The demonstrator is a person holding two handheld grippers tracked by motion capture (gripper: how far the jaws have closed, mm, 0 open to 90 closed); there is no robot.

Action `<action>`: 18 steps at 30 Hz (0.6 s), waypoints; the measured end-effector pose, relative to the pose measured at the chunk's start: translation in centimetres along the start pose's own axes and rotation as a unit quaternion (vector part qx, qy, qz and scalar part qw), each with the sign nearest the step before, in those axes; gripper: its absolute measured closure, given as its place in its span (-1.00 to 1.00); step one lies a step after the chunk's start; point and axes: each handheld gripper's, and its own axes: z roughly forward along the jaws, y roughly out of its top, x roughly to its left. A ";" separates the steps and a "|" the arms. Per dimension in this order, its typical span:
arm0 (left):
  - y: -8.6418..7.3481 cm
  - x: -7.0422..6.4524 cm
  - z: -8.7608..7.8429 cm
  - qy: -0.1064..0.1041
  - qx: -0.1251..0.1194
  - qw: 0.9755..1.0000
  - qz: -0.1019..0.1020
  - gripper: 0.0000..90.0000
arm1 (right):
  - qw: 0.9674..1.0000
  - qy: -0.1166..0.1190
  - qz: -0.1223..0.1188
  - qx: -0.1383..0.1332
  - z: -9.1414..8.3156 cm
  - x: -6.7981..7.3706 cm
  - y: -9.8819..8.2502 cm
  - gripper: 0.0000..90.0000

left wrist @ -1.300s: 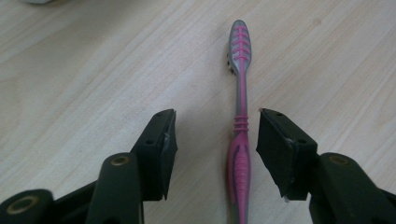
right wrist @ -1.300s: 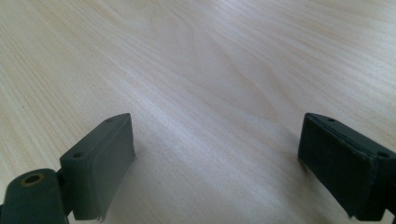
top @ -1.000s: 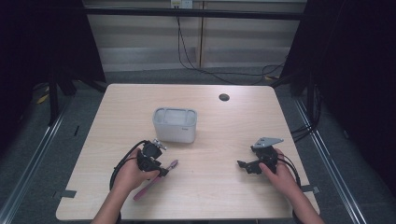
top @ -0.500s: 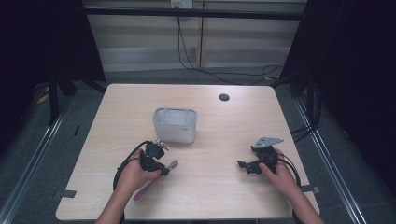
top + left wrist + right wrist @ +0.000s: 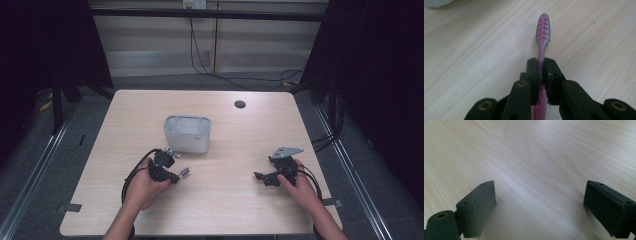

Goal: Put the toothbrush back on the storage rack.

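Note:
A pink and grey toothbrush (image 5: 543, 30) lies flat on the wooden table (image 5: 230, 135), near the front left. My left gripper (image 5: 541, 63) has just been closing, and its pads now press on the toothbrush's neck from both sides. The ribbed end sticks out beyond the jaws. From above, that end of the toothbrush (image 5: 184, 173) shows just past my left gripper (image 5: 172, 175). My right gripper (image 5: 260, 177) rests low over the table at the front right. In its own view my right gripper (image 5: 540, 188) is open wide, with bare wood between the jaws.
A grey rectangular container (image 5: 187, 132) stands mid-table, just beyond the left gripper. A small black round object (image 5: 240, 104) lies near the far edge. Black cables trail from both grippers towards the person's forearms.
The left gripper's jaws have closed onto the toothbrush, which lay loose under them before. The right hand has kept still.

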 end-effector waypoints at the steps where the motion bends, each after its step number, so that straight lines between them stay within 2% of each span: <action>1: 0.0 0.1 -0.5 -0.001 -0.006 1.000 -0.003 0.85 | 1.000 0.000 0.000 0.000 0.0 0.0 0.0 -0.78; 6: 0.1 0.3 -1.6 -0.001 -0.027 1.000 -0.007 0.85 | 1.000 0.000 0.001 0.001 0.0 0.0 0.0 -0.78; 8: 0.1 0.4 -1.8 -0.001 -0.029 1.000 -0.003 0.85 | 1.000 0.000 0.000 0.000 0.0 0.0 0.0 -0.78; 12: 0.2 0.4 -2.7 -0.001 -0.047 0.999 -0.005 0.85 | 1.000 0.000 0.000 0.000 0.0 0.0 0.0 -0.78; 13: 0.2 0.5 -3.2 -0.001 -0.060 0.998 -0.007 0.85 | 1.000 0.000 0.001 0.001 0.0 0.0 0.0 -0.78; 18: 0.2 0.6 -3.9 -0.002 -0.074 0.997 -0.005 0.85 | 1.000 0.000 0.000 0.000 0.0 0.0 0.0 -0.78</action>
